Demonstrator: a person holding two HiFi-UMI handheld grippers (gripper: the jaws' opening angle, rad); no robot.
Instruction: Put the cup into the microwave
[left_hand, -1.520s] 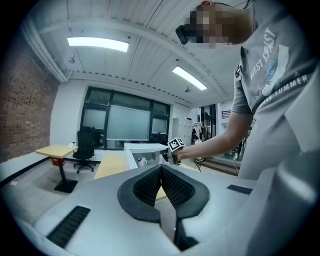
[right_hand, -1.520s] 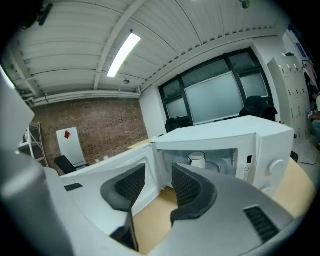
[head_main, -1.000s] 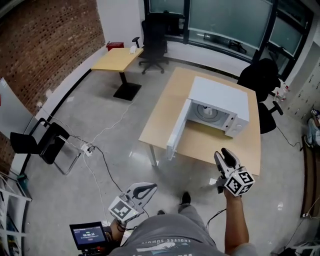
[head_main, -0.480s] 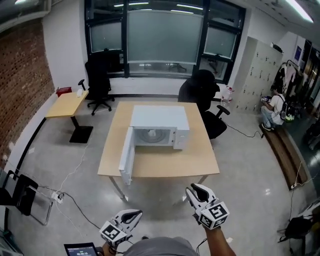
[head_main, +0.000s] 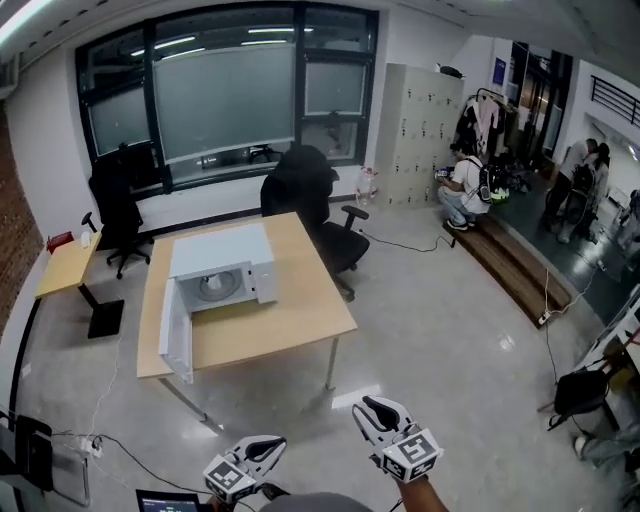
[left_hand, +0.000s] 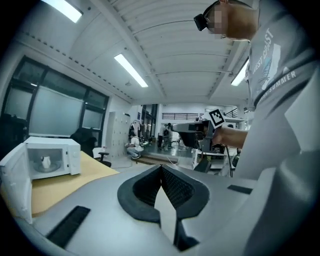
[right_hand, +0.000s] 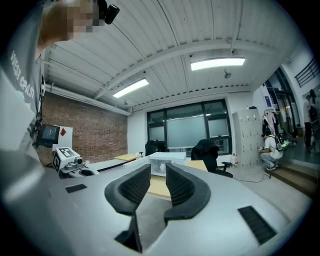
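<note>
The white microwave (head_main: 220, 268) stands on the wooden table (head_main: 290, 310) at the left, its door (head_main: 175, 330) swung open. In the left gripper view a small white cup (left_hand: 46, 162) sits inside the microwave (left_hand: 50, 157). Both grippers are low in the head view, well away from the table and over the floor. My left gripper (head_main: 275, 441) (left_hand: 160, 169) is shut, its tips touching, with nothing in it. My right gripper (head_main: 368, 404) (right_hand: 157, 172) has a gap between its jaws and holds nothing. It points toward the microwave (right_hand: 162, 162).
A black office chair (head_main: 305, 195) stands behind the table, with grey lockers (head_main: 420, 130) beyond it. People (head_main: 470, 190) are by a step (head_main: 520, 265) at the right. A small desk (head_main: 65, 265), floor cables (head_main: 90, 445) and a black bag (head_main: 580, 390) lie around.
The head view has swung up and to the right. The table and microwave have slid from the middle to the left and farther off. Both grippers sit lower in the view.
</note>
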